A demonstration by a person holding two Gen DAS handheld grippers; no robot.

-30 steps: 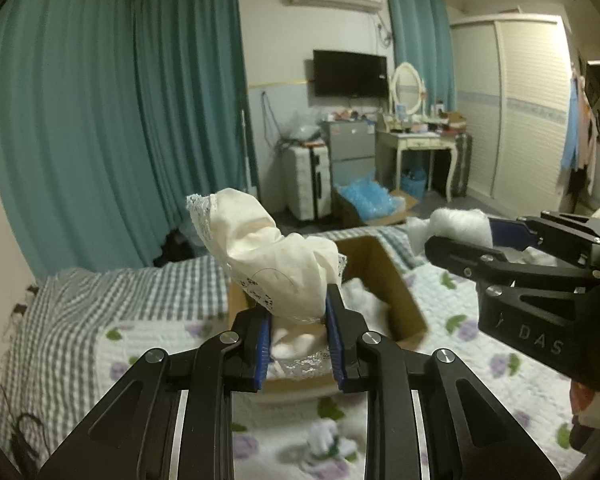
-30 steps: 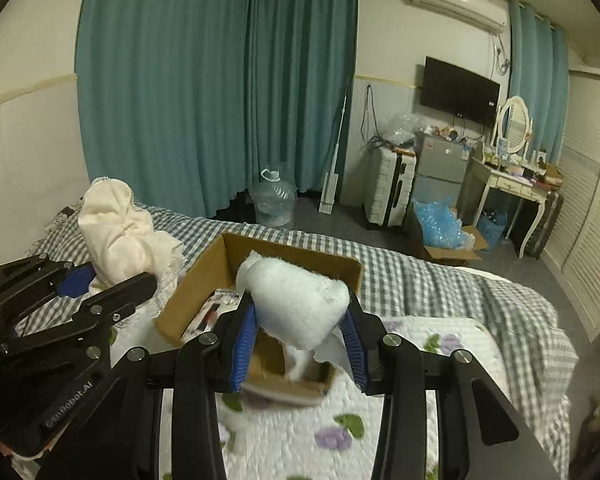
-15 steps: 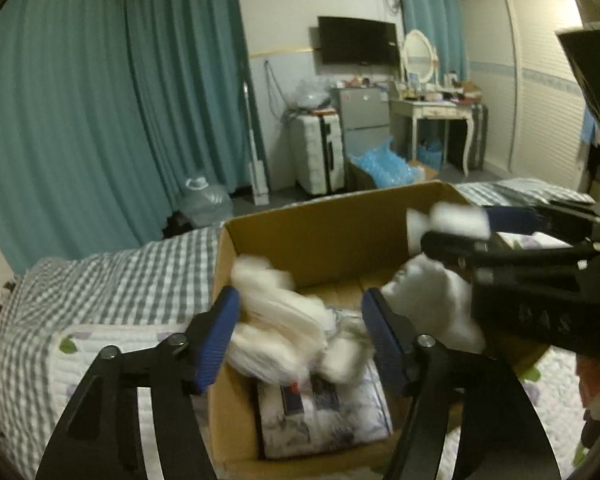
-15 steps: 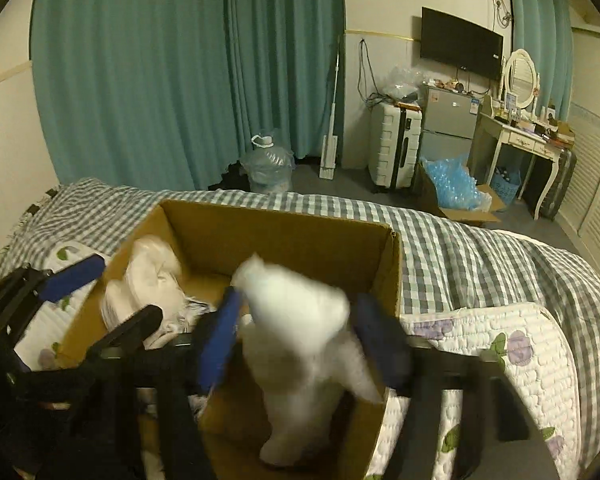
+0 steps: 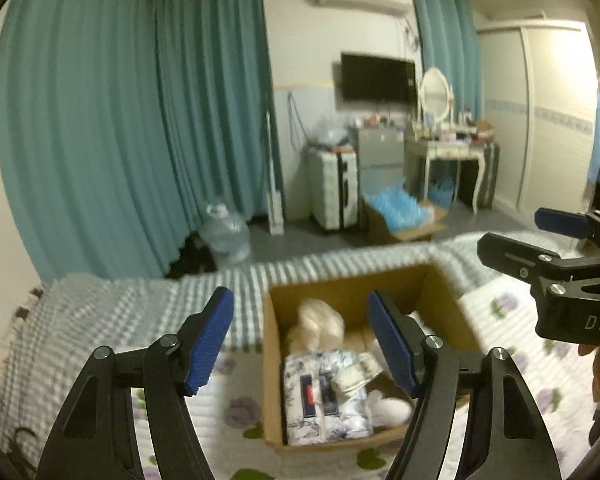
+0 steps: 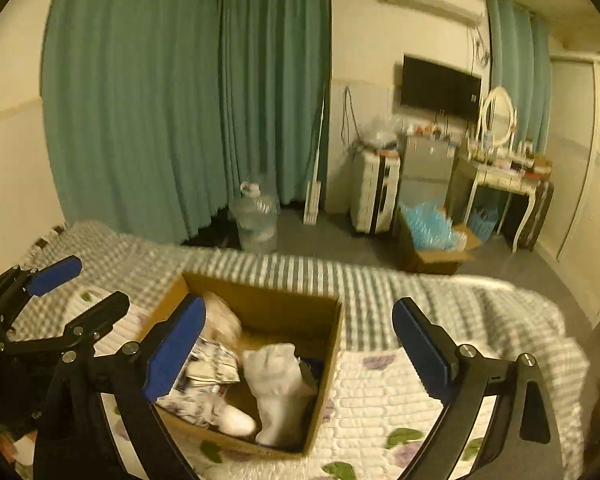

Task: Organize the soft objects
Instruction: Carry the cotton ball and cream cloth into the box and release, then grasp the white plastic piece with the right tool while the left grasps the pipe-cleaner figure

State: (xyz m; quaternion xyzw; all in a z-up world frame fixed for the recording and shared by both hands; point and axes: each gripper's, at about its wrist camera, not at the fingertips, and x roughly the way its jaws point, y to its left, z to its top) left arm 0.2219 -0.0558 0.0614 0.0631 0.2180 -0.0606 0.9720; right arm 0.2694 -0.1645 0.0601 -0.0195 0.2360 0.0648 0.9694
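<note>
My left claw (image 5: 300, 336) and right claw (image 6: 300, 346) now spread empty above the brown cardboard box (image 6: 332, 344), cream lace cloth (image 5: 320, 320) and white fluffy bundle (image 6: 278, 376) dropped inside, bundle plainer from the right wrist.

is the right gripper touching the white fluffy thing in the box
Apart. The right wrist view shows the right gripper open above the box; the white fluffy thing lies inside.

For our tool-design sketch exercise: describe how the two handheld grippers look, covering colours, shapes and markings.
Both the left gripper and the right gripper are matte black, with angular linkage arms, silver screws at the pivots and ribbed blue pads on the jaws. White lettering "DAS" marks the right gripper's body. No cables or sleeves are visible.
</note>
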